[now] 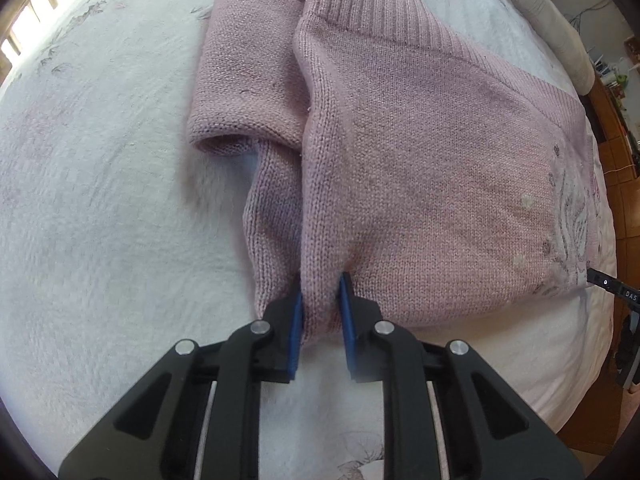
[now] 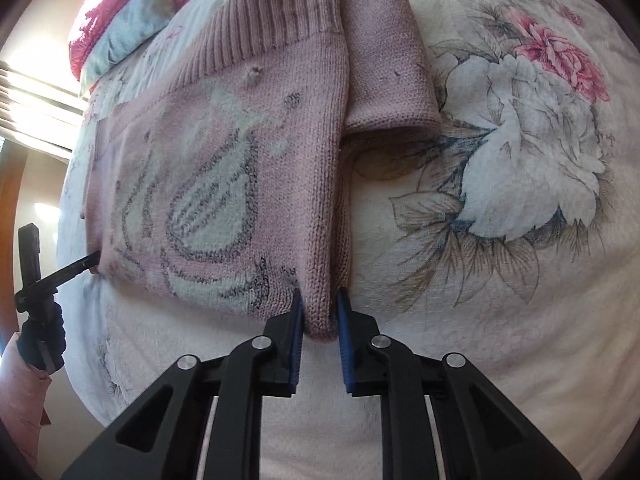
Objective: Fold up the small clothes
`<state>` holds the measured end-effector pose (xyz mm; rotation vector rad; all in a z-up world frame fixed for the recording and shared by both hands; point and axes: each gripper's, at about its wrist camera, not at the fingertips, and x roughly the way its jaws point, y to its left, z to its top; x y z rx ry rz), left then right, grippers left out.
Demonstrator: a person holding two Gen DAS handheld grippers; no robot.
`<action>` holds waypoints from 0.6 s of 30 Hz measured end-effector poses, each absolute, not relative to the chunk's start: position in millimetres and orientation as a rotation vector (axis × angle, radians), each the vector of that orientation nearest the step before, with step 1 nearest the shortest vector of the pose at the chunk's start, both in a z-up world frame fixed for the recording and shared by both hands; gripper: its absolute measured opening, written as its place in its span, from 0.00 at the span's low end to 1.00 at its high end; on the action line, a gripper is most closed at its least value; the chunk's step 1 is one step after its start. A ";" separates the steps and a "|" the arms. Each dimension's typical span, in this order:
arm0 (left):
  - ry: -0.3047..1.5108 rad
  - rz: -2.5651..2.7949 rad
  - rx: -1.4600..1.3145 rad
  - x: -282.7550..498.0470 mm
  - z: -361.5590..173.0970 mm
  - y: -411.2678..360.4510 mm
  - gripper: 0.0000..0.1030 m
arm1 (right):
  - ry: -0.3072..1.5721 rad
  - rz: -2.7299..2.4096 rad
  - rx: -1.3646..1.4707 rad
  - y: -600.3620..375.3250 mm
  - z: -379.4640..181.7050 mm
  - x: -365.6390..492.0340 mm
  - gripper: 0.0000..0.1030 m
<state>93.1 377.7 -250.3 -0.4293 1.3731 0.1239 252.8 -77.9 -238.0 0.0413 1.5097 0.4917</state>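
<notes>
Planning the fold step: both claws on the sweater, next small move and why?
Probably lift both corners together and carry them toward the ribbed hem. The left claw and right claw each pinch a near corner of the pink sweater, which lies flat on the bedspread.

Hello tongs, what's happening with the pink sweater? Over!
Left tongs and right tongs each pinch a sweater corner. Sweater flat on bed. Nothing in the way.

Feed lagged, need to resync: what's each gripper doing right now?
Left gripper: shut on the near edge of the pink knitted sweater.
Right gripper: shut on the sweater's near edge too.
</notes>
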 end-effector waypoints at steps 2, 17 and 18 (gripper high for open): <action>1.377 0.128 -0.405 93.7 -252.2 375.9 0.16 | 1.516 0.474 0.068 -78.2 -246.5 253.8 0.15; 1.231 0.137 -0.253 113.8 -177.8 351.9 0.48 | 1.434 0.497 0.236 -109.5 -203.4 279.3 0.52; 1.217 0.115 -0.244 121.4 -172.6 345.7 0.50 | 1.439 0.495 0.246 -109.5 -205.4 286.0 0.52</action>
